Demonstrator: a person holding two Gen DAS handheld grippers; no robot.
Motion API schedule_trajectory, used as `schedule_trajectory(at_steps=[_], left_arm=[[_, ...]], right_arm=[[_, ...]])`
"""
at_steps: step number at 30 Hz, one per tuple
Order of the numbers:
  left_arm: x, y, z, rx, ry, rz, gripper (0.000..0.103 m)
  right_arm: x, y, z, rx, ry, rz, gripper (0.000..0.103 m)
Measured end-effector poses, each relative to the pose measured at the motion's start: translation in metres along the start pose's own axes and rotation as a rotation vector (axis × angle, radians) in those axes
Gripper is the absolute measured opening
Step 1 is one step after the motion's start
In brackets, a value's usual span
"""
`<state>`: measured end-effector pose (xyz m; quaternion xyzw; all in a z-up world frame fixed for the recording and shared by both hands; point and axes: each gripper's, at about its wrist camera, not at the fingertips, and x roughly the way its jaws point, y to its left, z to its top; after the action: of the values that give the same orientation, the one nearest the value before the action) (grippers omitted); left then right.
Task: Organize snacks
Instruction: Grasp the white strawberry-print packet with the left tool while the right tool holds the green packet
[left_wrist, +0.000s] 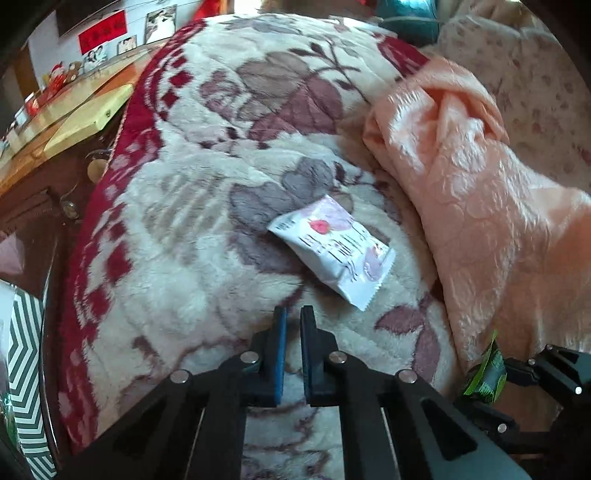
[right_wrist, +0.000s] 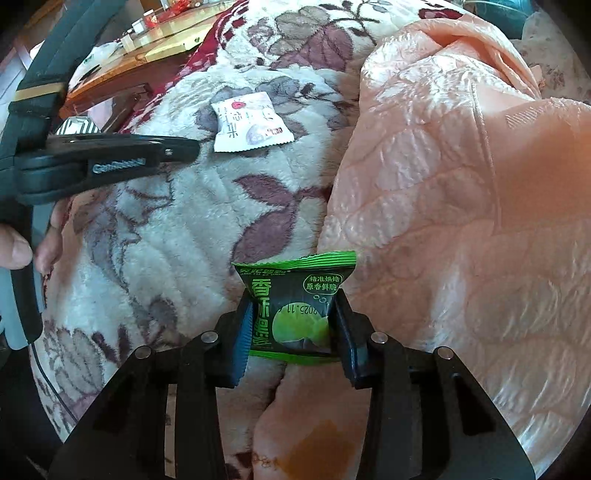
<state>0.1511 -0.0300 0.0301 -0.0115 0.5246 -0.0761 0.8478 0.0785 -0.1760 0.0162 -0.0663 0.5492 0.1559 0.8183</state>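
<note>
A white snack packet (left_wrist: 334, 248) with a red spot lies on the floral fleece blanket (left_wrist: 192, 206), just ahead and right of my left gripper (left_wrist: 293, 317). The left jaws are nearly together with nothing between them. My right gripper (right_wrist: 293, 321) is shut on a green and black snack packet (right_wrist: 297, 306) and holds it above the blanket. That packet also shows in the left wrist view (left_wrist: 485, 373) at lower right. The white packet (right_wrist: 251, 123) appears farther off in the right wrist view, with the left gripper (right_wrist: 192, 147) beside it.
A peach quilted cover (left_wrist: 472, 206) is bunched on the right. A wooden table (left_wrist: 55, 122) with small items stands at the far left. A green-and-white chevron box (left_wrist: 26, 354) sits at the lower left beside the bed edge.
</note>
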Motion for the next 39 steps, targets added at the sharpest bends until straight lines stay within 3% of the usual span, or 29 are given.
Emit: schedule_trajectory(at_steps=[2,3,4,6,7,9,13,17,20,22,26,29,33,35,37,38,39], left_arm=[[0.001,0.004,0.002,-0.017,0.013,-0.001,0.015],[0.003,0.004,0.004,-0.032,0.025,0.009,0.027],[0.004,0.004,0.006,-0.053,0.035,0.013,0.052],[0.007,0.006,0.012,-0.119,0.032,0.014,0.081],[0.007,0.006,0.013,-0.145,0.022,0.011,0.082],[0.013,0.001,0.019,-0.175,0.023,0.018,0.082],[0.033,-0.016,0.034,-0.184,0.066,0.127,0.082],[0.053,-0.024,0.050,-0.250,0.106,0.183,0.083],[0.064,-0.031,0.056,-0.271,0.130,0.239,0.089],[0.066,-0.031,0.057,-0.293,0.133,0.247,0.090],[0.056,-0.024,0.058,-0.367,0.110,0.179,0.091],[0.067,-0.026,0.057,-0.347,0.153,0.203,0.091],[0.074,-0.030,0.058,-0.325,0.151,0.254,0.093],[0.073,-0.030,0.057,-0.328,0.136,0.246,0.087],[0.064,-0.030,0.053,-0.311,0.110,0.255,0.057],[0.059,-0.023,0.052,-0.310,0.093,0.237,0.052],[0.055,-0.016,0.049,-0.316,0.084,0.223,0.033]], right_arm=[[-0.001,-0.001,0.000,0.017,-0.009,0.017,0.039],[0.000,-0.002,0.000,0.027,-0.012,0.026,0.039],[0.000,-0.004,0.000,0.035,-0.012,0.029,0.039],[0.003,-0.007,0.000,0.049,-0.004,0.036,0.039],[0.004,-0.008,-0.001,0.054,0.000,0.037,0.039],[0.004,-0.009,-0.002,0.059,0.001,0.044,0.039],[0.005,-0.013,-0.003,0.075,0.006,0.063,0.039],[0.007,-0.014,-0.001,0.074,0.010,0.072,0.039],[0.008,-0.016,0.000,0.078,0.012,0.082,0.039],[0.009,-0.017,0.001,0.079,0.014,0.085,0.039],[0.010,-0.018,0.002,0.077,0.015,0.085,0.039],[0.016,-0.015,0.005,0.072,0.025,0.081,0.039],[0.018,-0.015,0.007,0.077,0.025,0.091,0.039],[0.019,-0.015,0.008,0.074,0.026,0.093,0.039],[0.015,-0.018,0.007,0.072,0.023,0.099,0.039],[0.015,-0.018,0.006,0.070,0.022,0.100,0.039],[0.015,-0.018,0.007,0.066,0.020,0.101,0.039]])
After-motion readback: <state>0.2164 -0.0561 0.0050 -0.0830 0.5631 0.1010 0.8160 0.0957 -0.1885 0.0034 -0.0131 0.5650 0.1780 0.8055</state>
